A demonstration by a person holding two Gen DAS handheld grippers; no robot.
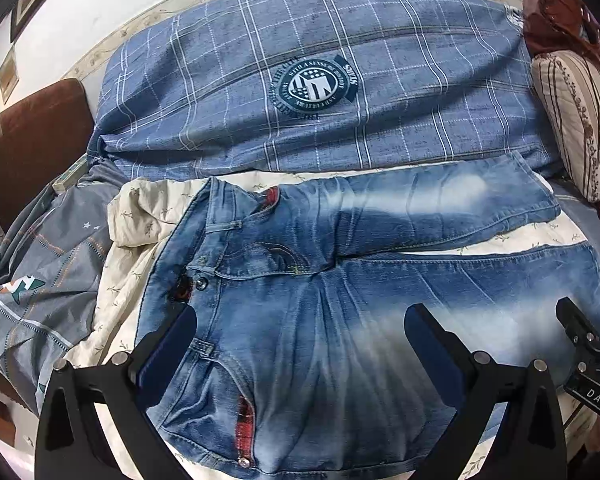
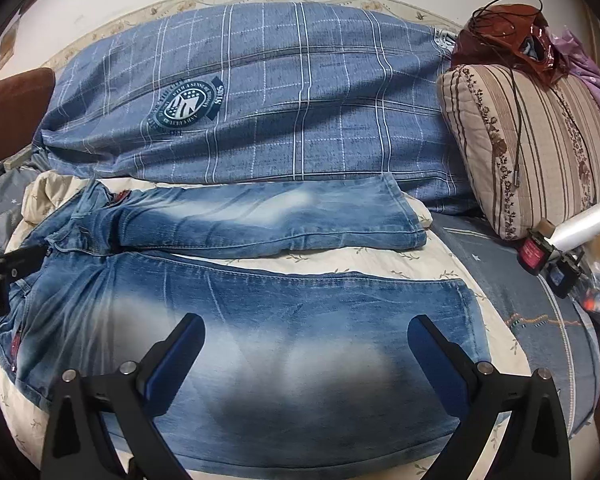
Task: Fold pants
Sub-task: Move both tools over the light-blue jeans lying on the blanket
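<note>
Here both left gripper (image 1: 300, 324) and right gripper (image 2: 306, 334) fingers gape over flat jeans (image 2: 260, 312)

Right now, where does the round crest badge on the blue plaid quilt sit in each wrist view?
Left wrist: crest badge sits just above center.
Right wrist: crest badge sits upper left.
Shared landmark: the far leg of the jeans lies below the plaid quilt in both.

Both cameras look down and forward, close over the jeans (image 1: 340, 300) on the bed. The left view sits above the waistband, the right above the near leg (image 2: 300, 320). Both share the checked pillow (image 2: 240, 100).
</note>
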